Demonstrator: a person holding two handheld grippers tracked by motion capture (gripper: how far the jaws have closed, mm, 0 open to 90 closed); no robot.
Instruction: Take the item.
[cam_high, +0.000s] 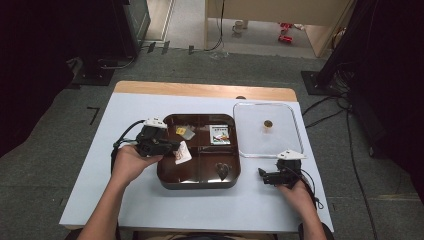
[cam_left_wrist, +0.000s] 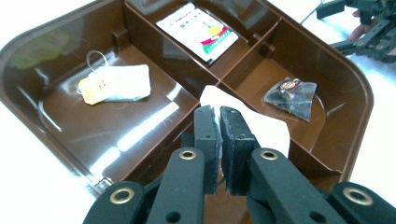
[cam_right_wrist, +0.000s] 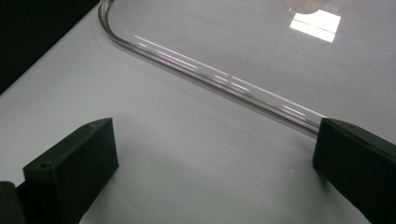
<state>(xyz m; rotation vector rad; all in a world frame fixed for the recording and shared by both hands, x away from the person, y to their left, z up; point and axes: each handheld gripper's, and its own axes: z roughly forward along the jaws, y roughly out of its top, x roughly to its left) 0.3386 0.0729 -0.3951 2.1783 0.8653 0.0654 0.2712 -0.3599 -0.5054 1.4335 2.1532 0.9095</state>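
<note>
Upright, white packet (cam_left_wrist: 243, 122), in left tongs (cam_left_wrist: 219, 122)

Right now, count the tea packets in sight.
4: white packet held by the left gripper; tagged tea bag, printed sachet and dark pyramid bag in separate tray compartments.

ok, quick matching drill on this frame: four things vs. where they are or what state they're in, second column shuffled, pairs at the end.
Things:
1. white sachet
2. tea bag with yellow tag
3. clear lid
4. right gripper

States:
A. flat on the table, right of the brown tray
B. open, nothing between the jaws
C. pinched in the left gripper
D. lying alone in a tray compartment

Pairs: 1-C, 2-D, 3-A, 4-B
</note>
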